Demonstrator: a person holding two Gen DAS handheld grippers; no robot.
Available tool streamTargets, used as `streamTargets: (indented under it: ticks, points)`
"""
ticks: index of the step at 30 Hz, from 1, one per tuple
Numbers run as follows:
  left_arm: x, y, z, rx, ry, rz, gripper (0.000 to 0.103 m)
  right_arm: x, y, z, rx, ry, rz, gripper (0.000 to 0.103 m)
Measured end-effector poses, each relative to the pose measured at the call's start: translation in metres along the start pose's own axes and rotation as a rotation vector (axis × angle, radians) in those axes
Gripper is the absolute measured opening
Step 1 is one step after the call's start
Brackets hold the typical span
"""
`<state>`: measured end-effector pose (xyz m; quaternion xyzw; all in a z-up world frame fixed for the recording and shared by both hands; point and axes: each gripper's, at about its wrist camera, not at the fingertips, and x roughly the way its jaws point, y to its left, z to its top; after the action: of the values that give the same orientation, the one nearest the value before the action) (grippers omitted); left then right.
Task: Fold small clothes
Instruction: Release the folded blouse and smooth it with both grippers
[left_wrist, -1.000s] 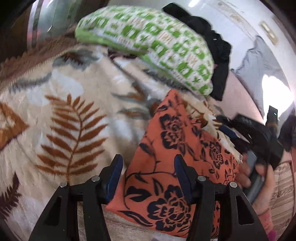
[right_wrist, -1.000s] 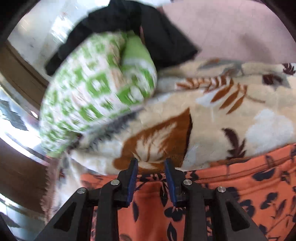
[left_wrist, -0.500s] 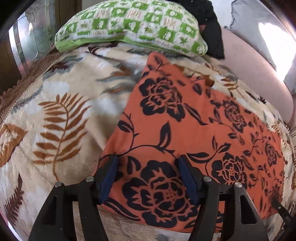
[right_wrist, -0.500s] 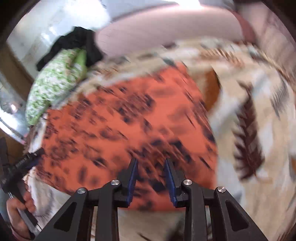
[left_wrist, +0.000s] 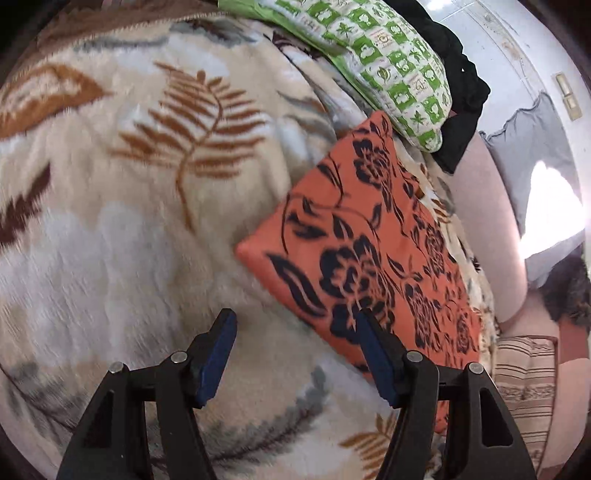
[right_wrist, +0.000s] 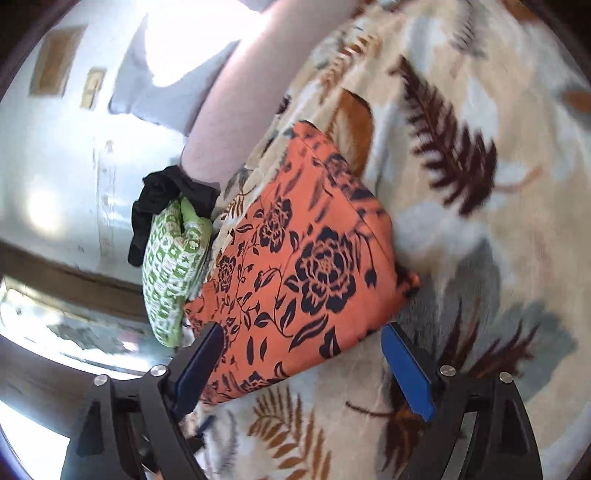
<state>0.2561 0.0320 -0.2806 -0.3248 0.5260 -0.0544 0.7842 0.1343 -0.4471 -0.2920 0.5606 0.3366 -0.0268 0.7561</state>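
Observation:
An orange garment with black flowers (left_wrist: 373, 254) lies folded flat on the leaf-patterned blanket (left_wrist: 147, 206). It also shows in the right wrist view (right_wrist: 306, 273). My left gripper (left_wrist: 295, 347) is open and empty, just above the blanket by the garment's near edge. My right gripper (right_wrist: 299, 354) is open wide and empty, hovering over the garment's near edge.
A green and white patterned pillow (left_wrist: 395, 62) lies beyond the garment, with a black cloth (left_wrist: 461, 103) behind it. A pink cushion (left_wrist: 487, 229) and a grey pillow (left_wrist: 532, 147) sit to the right. A striped cloth (left_wrist: 524, 384) lies at lower right.
Both grippers have let go of the orange garment and opened. They have pulled back, and the garment now lies flat on the blanket.

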Motion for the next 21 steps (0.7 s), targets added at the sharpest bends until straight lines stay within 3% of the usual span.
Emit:
streamTargets:
  ticks: [3,7,11,13,15,16,17,19,21]
  points:
    - [0.004,-0.004,-0.004,-0.026,-0.006,-0.05,0.068,0.023,-0.012,-0.007,0.04,0.05,-0.017,0.088]
    - [0.02,-0.011,0.007,-0.036,-0.028,-0.111,0.07,0.031,-0.008,-0.002,-0.013,-0.019,0.021,0.087]
    - [0.033,-0.011,0.021,-0.114,-0.043,-0.219,0.07,0.043,-0.008,0.015,-0.02,-0.07,0.044,0.087]
    - [0.04,-0.013,0.024,-0.123,-0.062,-0.232,0.07,0.045,-0.003,0.022,-0.049,-0.102,0.051,0.084]
    - [0.04,-0.018,0.024,-0.104,-0.088,-0.235,0.07,0.048,-0.006,0.03,-0.034,-0.121,0.04,0.076]
    - [0.041,-0.022,0.024,-0.088,-0.097,-0.24,0.07,0.051,-0.008,0.034,-0.019,-0.12,0.023,0.067]
    - [0.042,-0.024,0.023,-0.075,-0.105,-0.235,0.069,0.053,-0.01,0.037,-0.015,-0.122,-0.004,0.051]
    - [0.044,-0.023,0.022,-0.068,-0.121,-0.216,0.054,0.056,-0.013,0.043,-0.02,-0.119,-0.048,0.029]
    - [0.045,-0.024,0.022,-0.056,-0.133,-0.192,0.048,0.056,-0.012,0.043,-0.021,-0.123,-0.061,0.026]
